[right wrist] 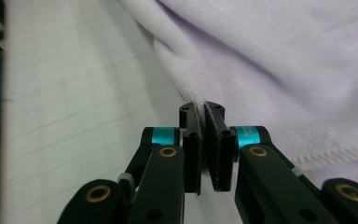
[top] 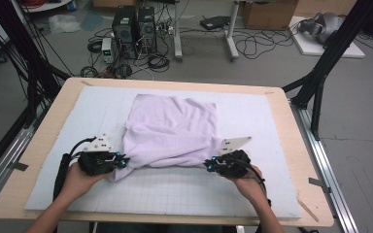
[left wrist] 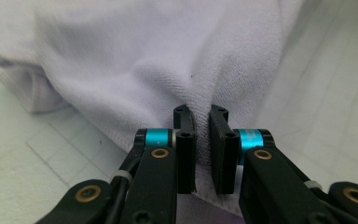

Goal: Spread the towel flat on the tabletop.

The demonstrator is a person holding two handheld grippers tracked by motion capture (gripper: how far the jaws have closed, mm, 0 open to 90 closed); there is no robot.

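Soft lilac terry towel [top: 172, 131] lies rumpled, roughly square, near edge running left-right; left gripper [top: 121, 161] and right gripper [top: 210, 165] each clenched on a near corner

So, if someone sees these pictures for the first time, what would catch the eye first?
Most likely the pale lilac towel, lying rumpled in the middle of the white gridded mat on the wooden table. Next come the two black claws at its near corners: the left claw and the right claw are each shut on the towel's edge, and the gripper views show cloth pinched between the jaws.
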